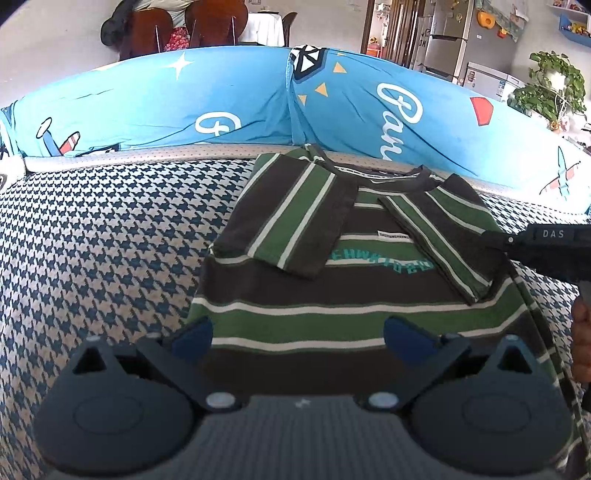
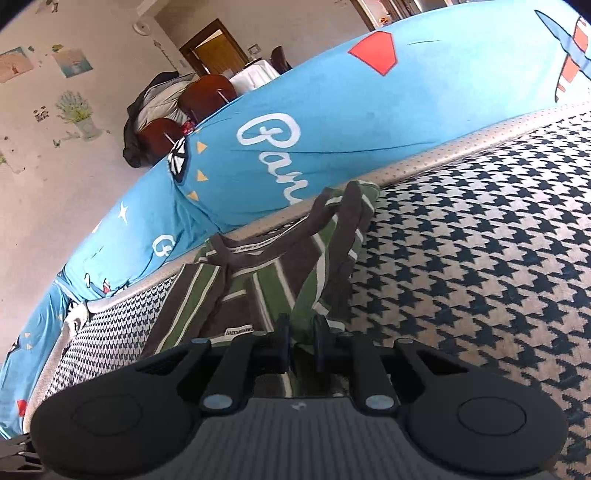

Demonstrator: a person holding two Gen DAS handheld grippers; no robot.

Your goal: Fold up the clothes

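Note:
A green, brown and white striped T-shirt [image 1: 332, 295] lies flat on the houndstooth surface [image 1: 92, 240], both sleeves folded in over its chest. My left gripper [image 1: 297, 332] hovers open above the shirt's lower part, nothing between its blue pads. My right gripper [image 1: 495, 236] comes in from the right edge of the left wrist view, at the shirt's right side. In the right wrist view that gripper [image 2: 301, 341] is shut on a raised fold of the shirt [image 2: 258, 288], green cloth pinched between its fingers.
A blue printed cushion [image 1: 221, 99] runs along the far side behind a grey piped edge [image 1: 147, 155]. Bare houndstooth surface [image 2: 480, 258] spreads left and right of the shirt. Wooden chairs [image 1: 207, 26], a fridge [image 1: 447, 37] and a potted plant [image 1: 550, 85] stand beyond.

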